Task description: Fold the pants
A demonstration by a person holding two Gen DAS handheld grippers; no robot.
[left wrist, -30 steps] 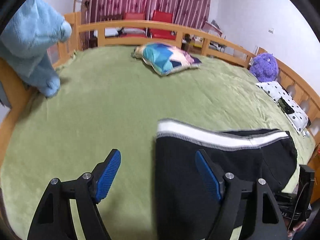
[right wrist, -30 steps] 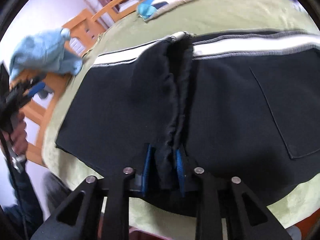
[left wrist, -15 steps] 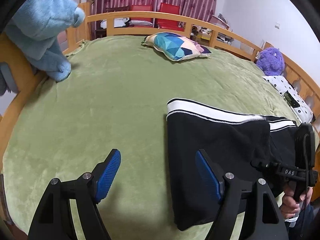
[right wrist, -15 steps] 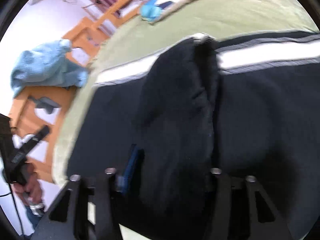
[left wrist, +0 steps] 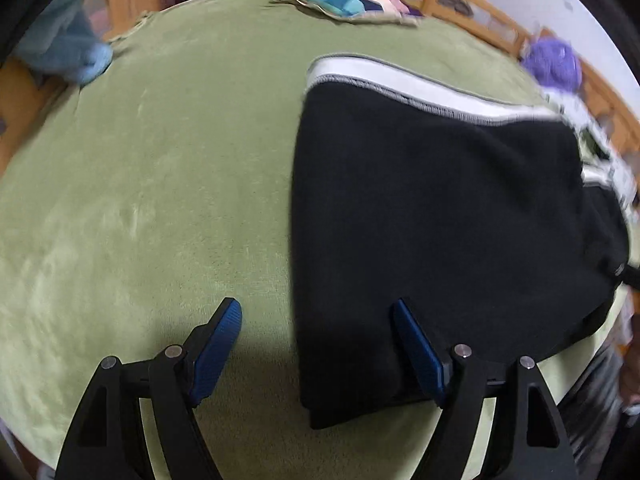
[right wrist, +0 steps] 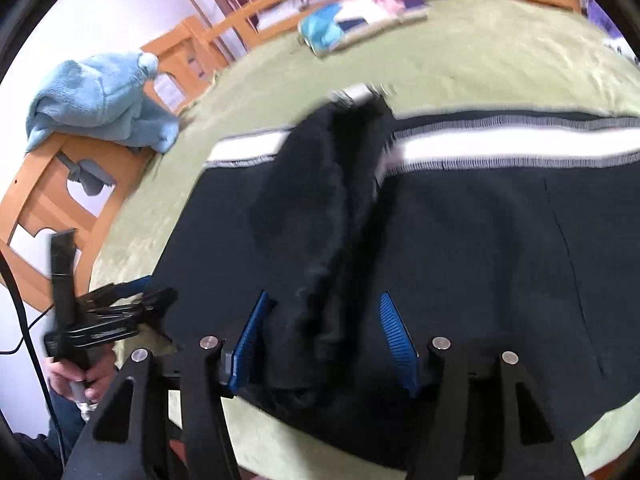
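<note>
Black pants [left wrist: 432, 208] with a white and grey waistband stripe [left wrist: 400, 84] lie on the green bed cover. My left gripper [left wrist: 316, 320] is open and empty, low over the pants' left edge, one finger over the cover and one over the cloth. In the right wrist view the pants [right wrist: 500, 248] fill the middle, with a raised ridge of black cloth [right wrist: 336, 220] running toward my right gripper [right wrist: 322, 332]. Its jaws are open, and the ridge's near end lies between the blue pads [right wrist: 394, 328]. The left gripper also shows in the right wrist view [right wrist: 120, 308].
The green bed cover [left wrist: 140, 184] spreads left of the pants. A blue plush toy [right wrist: 100, 100] sits on the wooden bed rail [right wrist: 44, 184]. A patterned pillow [left wrist: 340, 0] lies at the far side. A purple plush [left wrist: 554, 60] sits far right.
My right gripper has opened and let go of the cloth ridge it pinched a second ago. My left gripper has dropped closer to the pants' left edge.
</note>
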